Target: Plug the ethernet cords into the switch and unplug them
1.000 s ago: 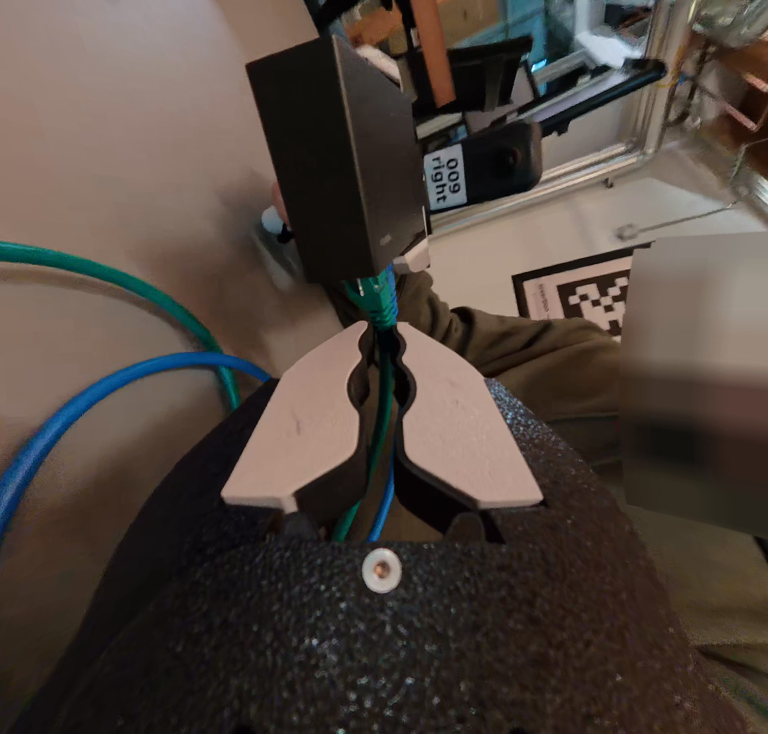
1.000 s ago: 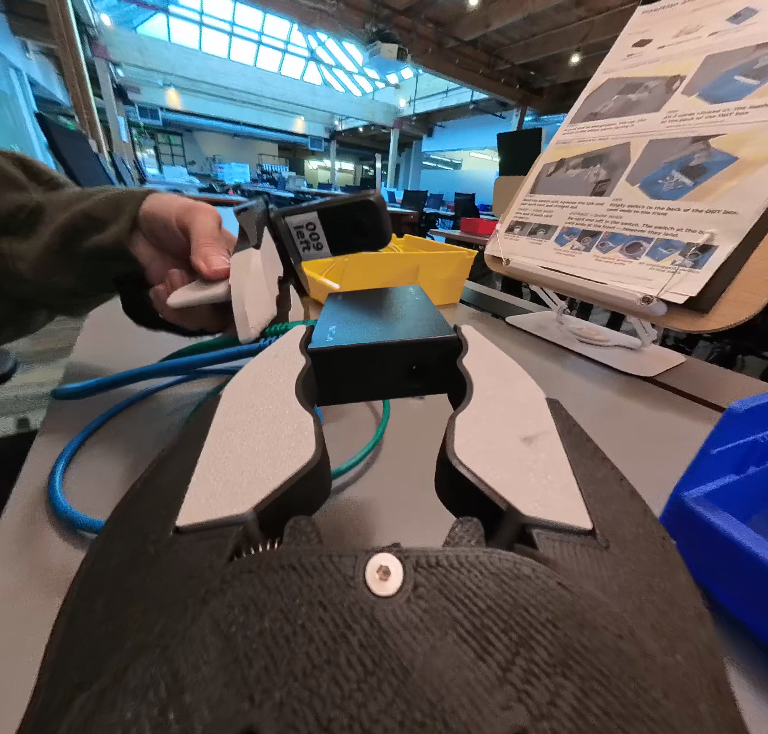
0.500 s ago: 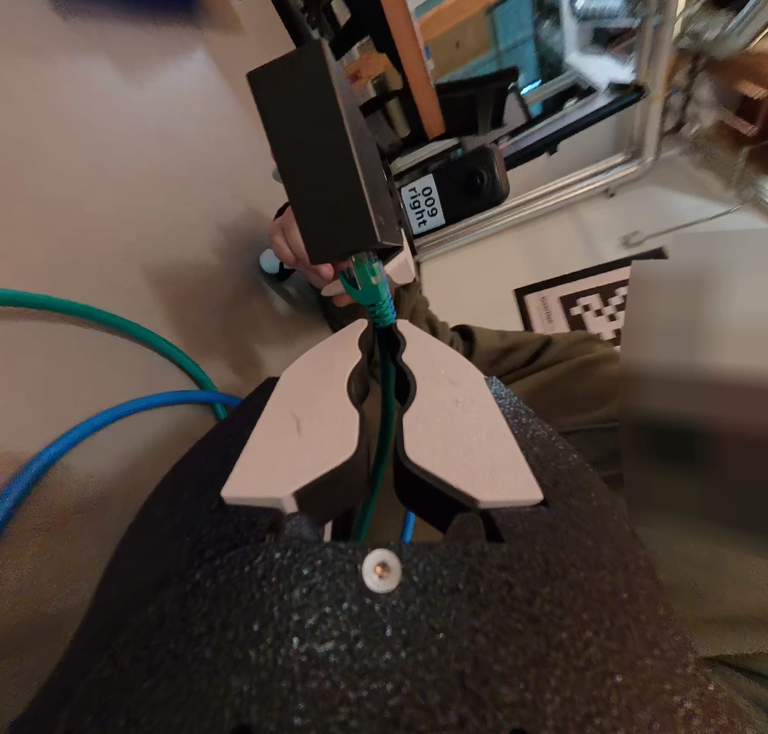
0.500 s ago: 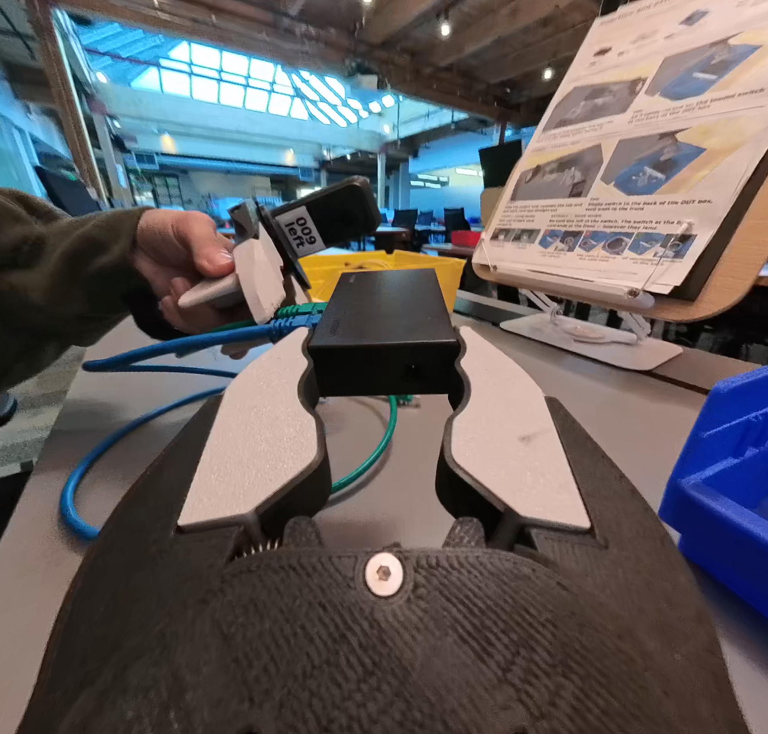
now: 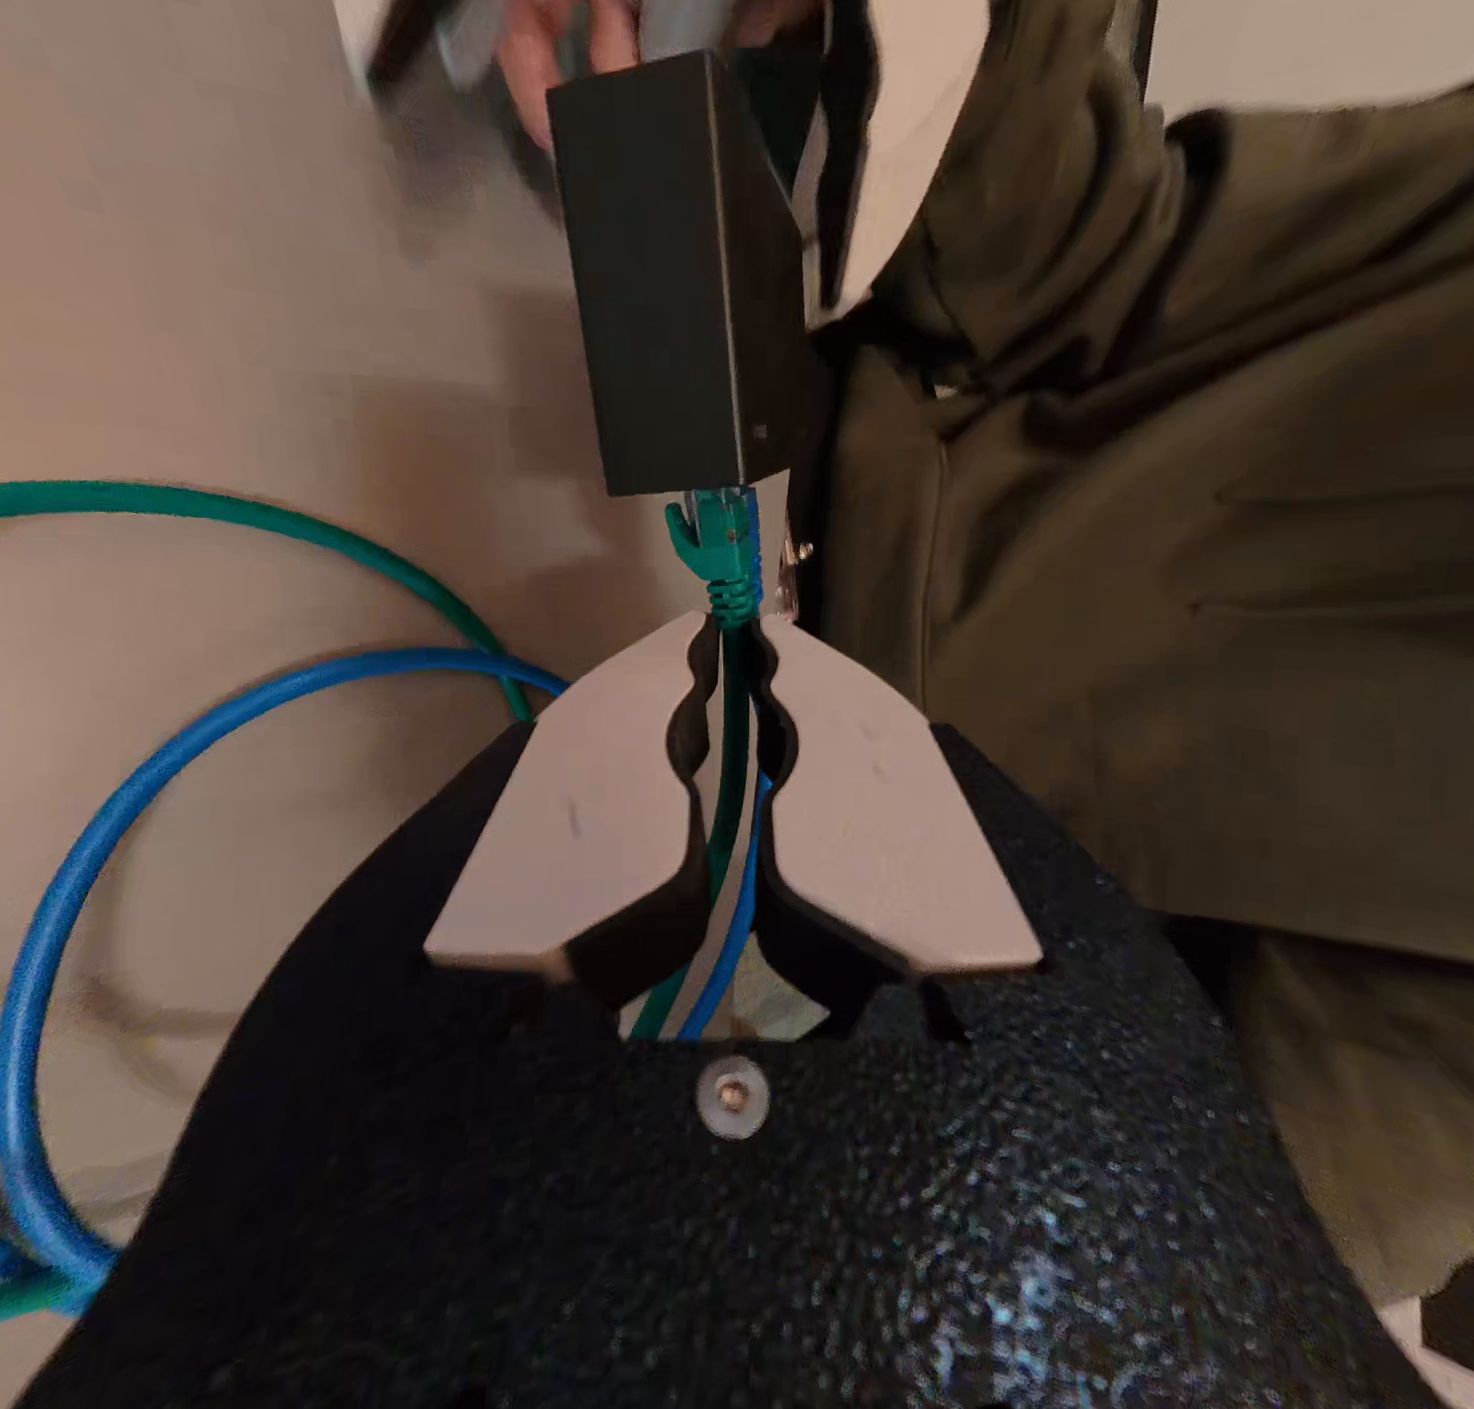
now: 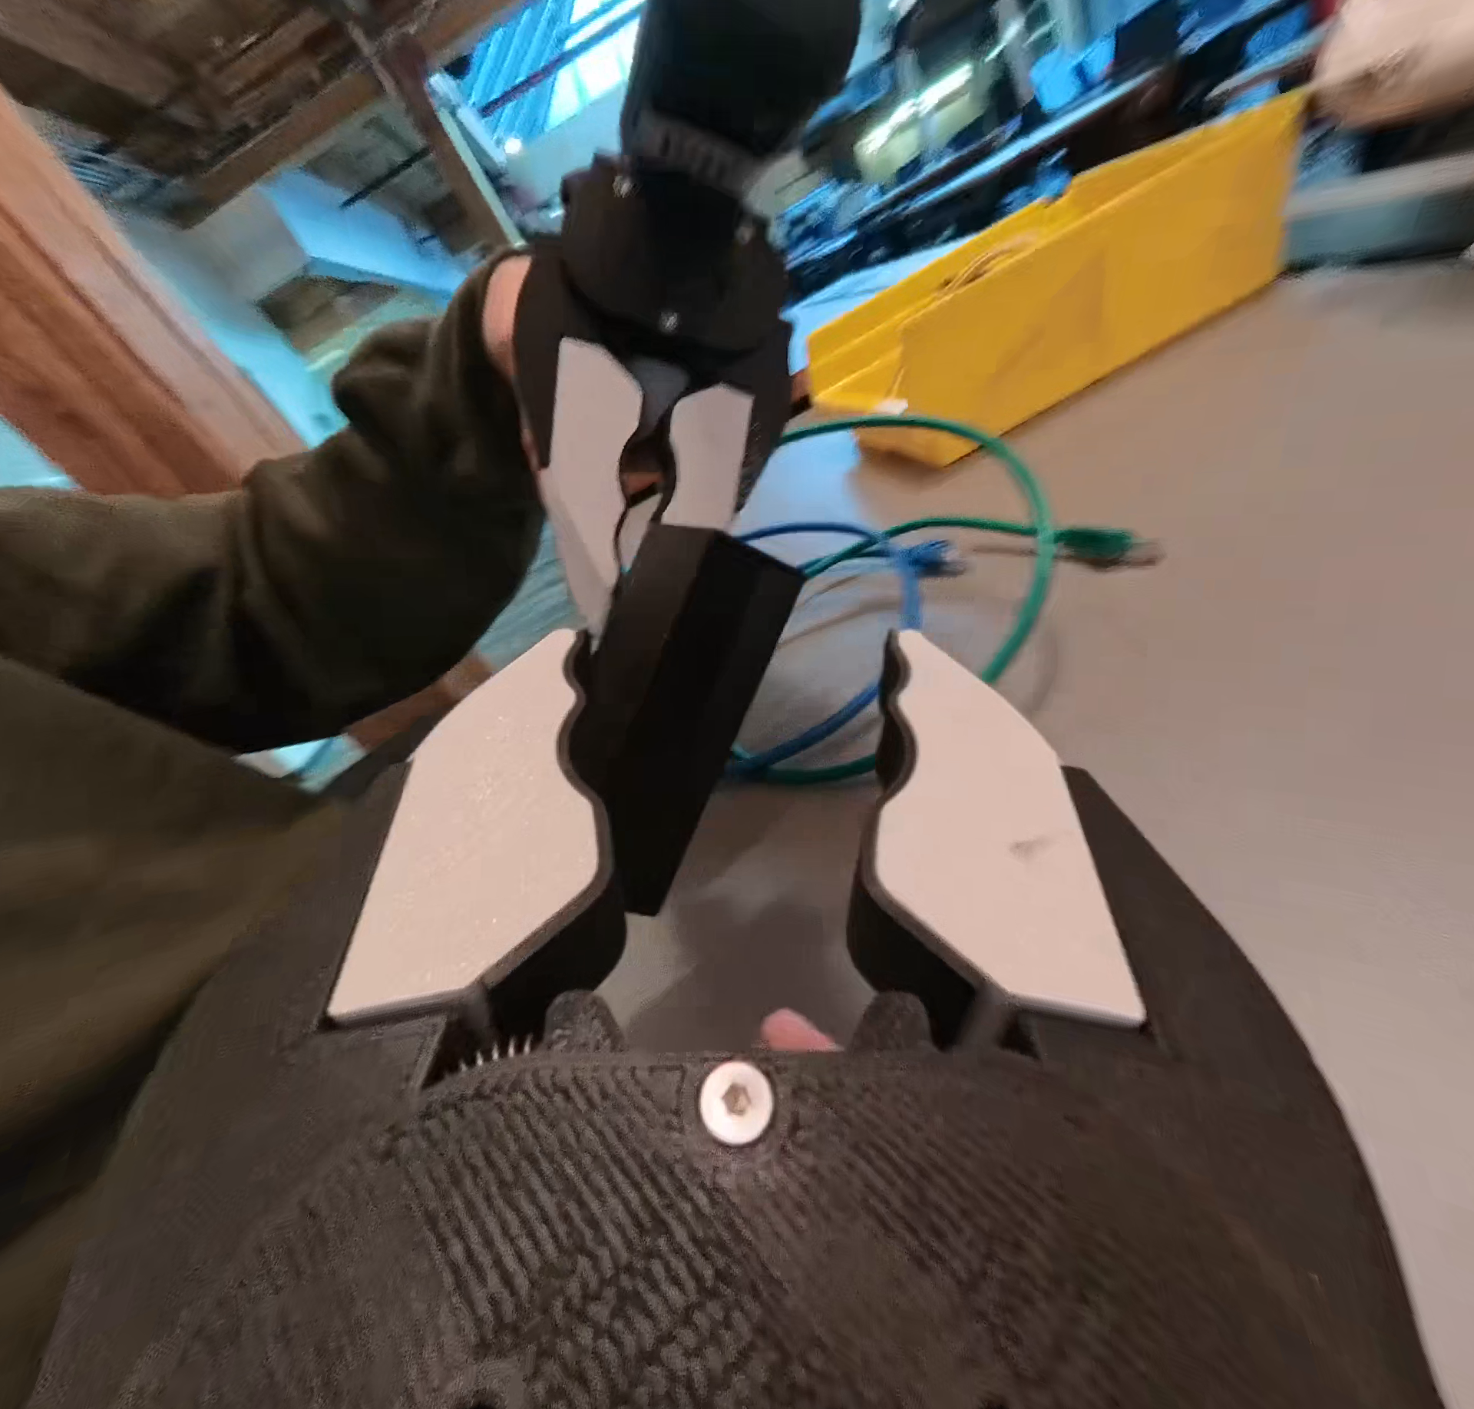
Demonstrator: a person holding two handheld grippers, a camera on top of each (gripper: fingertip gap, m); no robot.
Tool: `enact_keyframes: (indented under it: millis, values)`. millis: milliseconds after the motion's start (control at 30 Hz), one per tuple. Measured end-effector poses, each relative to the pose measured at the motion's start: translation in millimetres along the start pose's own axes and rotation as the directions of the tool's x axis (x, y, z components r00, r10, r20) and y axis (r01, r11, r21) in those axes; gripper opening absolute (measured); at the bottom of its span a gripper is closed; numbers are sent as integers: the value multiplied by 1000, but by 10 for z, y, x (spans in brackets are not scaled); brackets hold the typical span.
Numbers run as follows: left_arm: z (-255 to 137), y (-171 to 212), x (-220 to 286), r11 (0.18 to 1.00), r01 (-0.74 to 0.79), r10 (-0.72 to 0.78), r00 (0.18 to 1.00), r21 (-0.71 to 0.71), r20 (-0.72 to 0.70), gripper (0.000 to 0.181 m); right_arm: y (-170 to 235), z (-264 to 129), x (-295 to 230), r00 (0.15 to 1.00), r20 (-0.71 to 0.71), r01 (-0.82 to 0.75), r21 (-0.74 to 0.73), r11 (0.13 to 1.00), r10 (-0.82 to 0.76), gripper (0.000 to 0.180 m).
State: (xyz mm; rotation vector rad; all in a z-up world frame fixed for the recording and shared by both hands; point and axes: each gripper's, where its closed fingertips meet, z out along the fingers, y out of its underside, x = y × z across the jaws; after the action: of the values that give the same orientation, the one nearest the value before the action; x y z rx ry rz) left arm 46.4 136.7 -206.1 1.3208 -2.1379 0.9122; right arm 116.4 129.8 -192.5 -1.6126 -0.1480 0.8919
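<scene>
Between the closed fingers of the left gripper (image 5: 732,621), the left wrist view shows the green cord (image 5: 730,796) and blue cord (image 5: 738,916) clamped, plugs seated in the black switch (image 5: 678,286). Right wrist view: right gripper (image 6: 734,645) stands open, the switch touching only its left finger (image 6: 478,828).

The switch (image 5: 678,286) is plain matte black. One cord (image 5: 343,541) is green with a matching green plug; the other cord (image 5: 96,836) is bright blue. Each hand-held gripper has pale grey fingers (image 6: 478,836) on a speckled, textured black body. The sleeve (image 6: 263,573) is dark olive, the bin (image 6: 1061,286) vivid yellow, and the surface (image 6: 1276,589) a flat grey-beige.
</scene>
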Motion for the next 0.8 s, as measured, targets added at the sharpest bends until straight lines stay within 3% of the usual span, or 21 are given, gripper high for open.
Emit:
enact_keyframes:
  millis: [67,167,267,433,567,700,800]
  values:
    - [-30,-27,-43,999,-17,19,999,-41,27,6,47,48,-72,996,77,-52,-15,999,53,37]
    - [-76,-30,-103,995,-51,57,996,-89,71,6,56,56,-60,995,92,-50,-1,999,50,33]
    - [-109,-96,-178,989,-129,138,977,-66,162,7,-65,30,-79,995,84,49,84,995,-56,30]
    - [-223,-355,-78,948,-276,230,938,159,258,9,-195,-94,-88,988,67,124,176,977,-138,28]
    - [-292,-379,-59,897,-319,192,904,306,381,18,-312,-180,-119,987,104,90,282,955,-124,28]
    - [-300,-409,-80,787,-406,115,836,465,536,26,-386,-225,-240,970,130,147,353,924,-204,28]
    - [-264,-436,57,693,-468,127,828,549,546,27,-368,-211,-346,952,164,184,372,910,-260,28]
